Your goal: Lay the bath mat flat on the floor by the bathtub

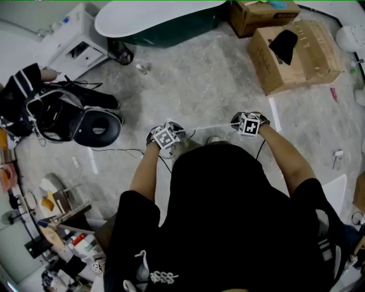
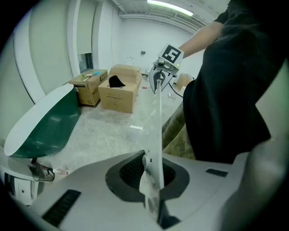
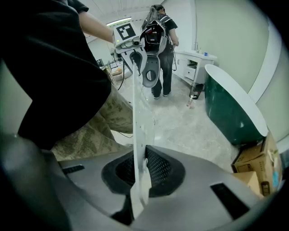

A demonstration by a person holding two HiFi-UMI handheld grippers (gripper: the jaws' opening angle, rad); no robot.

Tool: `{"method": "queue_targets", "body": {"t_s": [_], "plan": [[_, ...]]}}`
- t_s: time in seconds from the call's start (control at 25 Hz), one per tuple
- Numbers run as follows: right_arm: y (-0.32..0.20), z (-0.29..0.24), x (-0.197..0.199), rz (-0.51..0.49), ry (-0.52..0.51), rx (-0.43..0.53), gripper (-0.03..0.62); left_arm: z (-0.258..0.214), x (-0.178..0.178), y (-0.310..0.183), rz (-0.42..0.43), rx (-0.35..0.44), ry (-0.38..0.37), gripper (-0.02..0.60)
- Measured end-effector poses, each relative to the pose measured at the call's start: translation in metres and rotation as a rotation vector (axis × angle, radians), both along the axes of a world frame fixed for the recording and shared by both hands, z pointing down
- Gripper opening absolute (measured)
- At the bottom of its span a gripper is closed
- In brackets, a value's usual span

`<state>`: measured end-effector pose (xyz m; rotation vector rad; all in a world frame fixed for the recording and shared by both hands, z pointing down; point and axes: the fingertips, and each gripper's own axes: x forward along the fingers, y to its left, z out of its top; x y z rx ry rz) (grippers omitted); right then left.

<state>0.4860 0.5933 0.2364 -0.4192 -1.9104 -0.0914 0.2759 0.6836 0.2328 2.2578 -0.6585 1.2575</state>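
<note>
Both the left gripper [image 1: 165, 137] and the right gripper [image 1: 249, 123] are clenched on the white bath mat [image 1: 211, 127], held taut between them above the floor. The bathtub [image 1: 159, 17] stands far off. On the far-right cardboard box [image 1: 308, 57] lies a black cloth [image 1: 284, 45].
</note>
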Motion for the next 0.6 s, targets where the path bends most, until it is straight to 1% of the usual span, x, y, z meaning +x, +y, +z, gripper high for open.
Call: {"method": "queue_targets", "body": {"t_s": [0.12,0.24,0.36,0.44,0.52,0.6], "plan": [[-0.005,0.002,0.004,0.011,-0.009,-0.001,0.031,-0.001,0.005,0.000,-0.003,-0.019,-0.003,0.023],[-0.007,0.002,0.006,0.042,-0.024,-0.001,0.031,-0.004,0.004,-0.005,-0.027,-0.004,-0.020,0.023],[-0.011,-0.001,-0.010,0.051,-0.047,0.010,0.031,-0.015,-0.010,-0.011,-0.076,0.009,-0.029,0.023],[-0.016,0.000,-0.020,0.035,-0.055,0.016,0.031,-0.017,-0.018,-0.016,-0.096,0.009,-0.027,0.023],[-0.021,0.002,-0.023,0.018,-0.046,0.021,0.031,-0.015,-0.024,-0.022,-0.094,0.000,-0.026,0.023],[-0.029,0.003,-0.027,0.020,-0.028,0.026,0.031,-0.011,-0.030,-0.033,-0.065,0.002,-0.033,0.023]]}}
